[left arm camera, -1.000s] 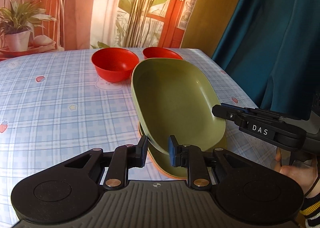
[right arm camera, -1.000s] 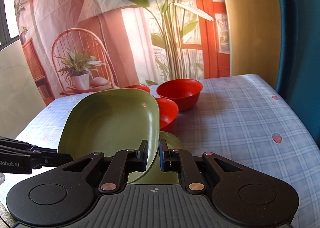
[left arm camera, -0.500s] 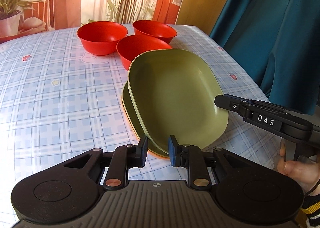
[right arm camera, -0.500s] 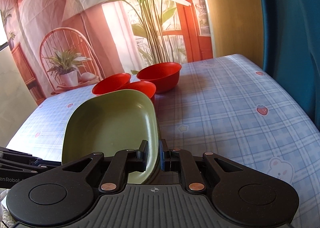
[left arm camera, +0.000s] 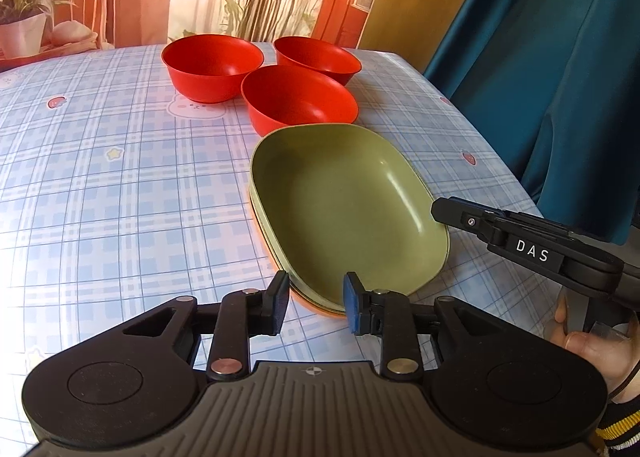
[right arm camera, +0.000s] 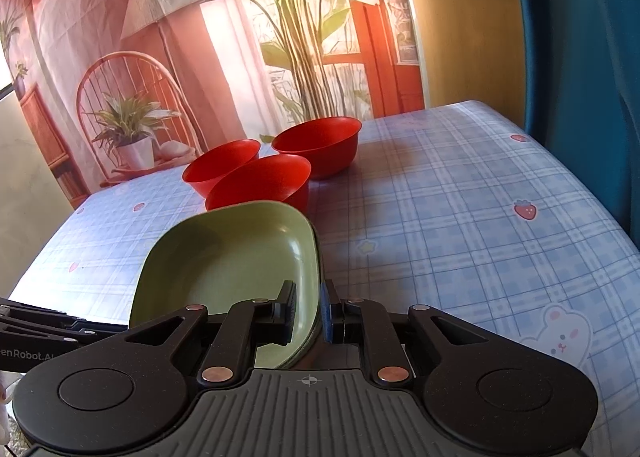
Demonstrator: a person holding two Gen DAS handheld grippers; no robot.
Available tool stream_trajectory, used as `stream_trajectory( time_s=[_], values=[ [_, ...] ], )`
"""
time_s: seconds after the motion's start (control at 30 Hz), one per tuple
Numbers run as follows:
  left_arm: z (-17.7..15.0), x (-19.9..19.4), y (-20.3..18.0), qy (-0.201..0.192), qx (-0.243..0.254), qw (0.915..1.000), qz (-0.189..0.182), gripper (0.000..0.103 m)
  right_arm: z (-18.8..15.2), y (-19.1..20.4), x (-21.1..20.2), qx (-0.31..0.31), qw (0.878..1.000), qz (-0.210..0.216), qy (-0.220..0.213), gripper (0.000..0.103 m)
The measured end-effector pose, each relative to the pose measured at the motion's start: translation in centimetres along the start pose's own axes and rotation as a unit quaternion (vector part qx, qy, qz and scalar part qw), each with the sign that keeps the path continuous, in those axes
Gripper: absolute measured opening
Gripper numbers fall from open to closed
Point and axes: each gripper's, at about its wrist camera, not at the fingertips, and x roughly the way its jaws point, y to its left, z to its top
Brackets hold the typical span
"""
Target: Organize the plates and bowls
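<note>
A green plate (left arm camera: 344,209) lies on top of a stack of plates, with an orange plate's rim (left arm camera: 316,307) showing at the bottom. My left gripper (left arm camera: 316,303) is open, its jaws on either side of the stack's near edge. My right gripper (right arm camera: 308,311) has its jaws slightly parted around the green plate's right rim (right arm camera: 314,257). It shows in the left wrist view (left arm camera: 452,213) at the plate's right edge. Three red bowls (left arm camera: 298,99) (left arm camera: 212,65) (left arm camera: 318,57) stand behind the stack.
The table has a blue plaid cloth (left arm camera: 100,185). Its right edge meets a teal curtain (left arm camera: 560,77). A printed backdrop (right arm camera: 200,37) hangs behind the table.
The green plate has come down from a tilt and now lies flat on the stack. The right gripper's jaws have parted a little. Both grippers have drawn back slightly.
</note>
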Motion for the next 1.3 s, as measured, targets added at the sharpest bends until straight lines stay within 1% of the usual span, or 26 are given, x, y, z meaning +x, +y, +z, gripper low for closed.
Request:
stream_trajectory(
  time_s=[0.03,0.07,0.3,0.33,0.37,0.4,0.43,0.47,0.5,0.53,0.57,0.6,0.63,0.67,0.7,0.73,0.77,0.93,1.1,1.2,1.3],
  values=[
    [0.0,-0.2,-0.1,-0.004,0.001,1.0000,0.002,0.040,0.0,0.0,0.0,0.001,1.000,-0.001,0.000,0.016],
    [0.1,-0.5,-0.1,-0.009,0.001,1.0000,0.002,0.042,0.0,0.0,0.0,0.001,1.000,-0.003,-0.001,0.018],
    [0.6,-1.7,0.3,-0.039,-0.011,0.9992,0.006,0.044,0.6,0.2,-0.2,-0.003,1.000,-0.010,-0.007,0.020],
    [0.8,-1.9,0.4,-0.044,-0.012,0.9989,0.010,0.044,0.7,0.2,-0.3,-0.003,1.000,-0.011,-0.009,0.021],
    [0.9,-2.1,0.4,-0.048,-0.012,0.9987,0.013,0.044,0.9,0.3,-0.3,-0.004,1.000,-0.011,-0.012,0.024],
    [1.1,-2.2,0.5,-0.053,-0.012,0.9984,0.017,0.044,1.1,0.3,-0.4,-0.004,1.000,-0.011,-0.013,0.030],
    [1.3,-2.3,0.6,-0.058,-0.012,0.9980,0.022,0.045,1.2,0.3,-0.3,-0.004,1.000,-0.010,-0.014,0.033],
    [1.5,-2.5,0.7,-0.064,-0.012,0.9975,0.027,0.048,1.4,0.4,-0.3,-0.004,1.000,-0.008,-0.015,0.042],
    [1.7,-2.8,0.8,-0.070,-0.012,0.9969,0.034,0.051,1.6,0.4,-0.3,-0.005,1.000,-0.007,-0.015,0.053],
    [1.9,-3.0,1.0,-0.077,-0.012,0.9961,0.041,0.059,1.9,0.5,-0.2,-0.006,1.000,-0.006,-0.016,0.058],
    [2.2,-3.3,1.2,-0.083,-0.013,0.9953,0.048,0.068,2.1,0.6,-0.2,-0.007,1.000,-0.004,-0.018,0.066],
    [2.4,-3.7,1.5,-0.091,-0.013,0.9942,0.055,0.071,2.4,0.7,-0.2,-0.009,1.000,-0.002,-0.019,0.075],
    [2.7,-4.1,1.8,-0.098,-0.014,0.9933,0.060,0.078,2.7,0.8,-0.2,-0.011,1.000,-0.001,-0.020,0.079],
    [2.9,-4.3,2.1,-0.102,-0.016,0.9927,0.063,0.086,3.0,1.0,-0.2,-0.014,1.000,-0.001,-0.022,0.088],
    [3.2,-4.6,2.4,-0.107,-0.020,0.9918,0.067,0.089,3.2,1.1,-0.2,-0.017,1.000,-0.001,-0.025,0.096],
    [3.5,-4.9,2.7,-0.113,-0.024,0.9908,0.071,0.094,3.5,1.2,-0.2,-0.019,0.999,0.000,-0.028,0.098],
    [3.9,-5.1,2.9,-0.117,-0.026,0.9901,0.074,0.096,3.8,1.4,-0.2,-0.023,0.999,0.001,-0.030,0.102],
    [5.2,-5.4,3.9,-0.124,-0.038,0.9879,0.085,0.103,5.5,2.2,0.3,-0.031,0.999,0.007,-0.027,0.103],
    [6.4,-5.9,4.8,-0.135,-0.044,0.9839,0.108,0.103,7.0,3.1,0.8,-0.043,0.999,0.005,-0.032,0.103],
    [7.2,-6.1,5.7,-0.143,-0.058,0.9828,0.102,0.103,8.2,3.5,1.3,-0.047,0.998,0.005,-0.030,0.103],
    [7.9,-6.8,6.3,-0.170,-0.064,0.9791,0.093,0.103,9.7,3.7,2.0,-0.044,0.999,0.010,-0.027,0.103]
  ],
)
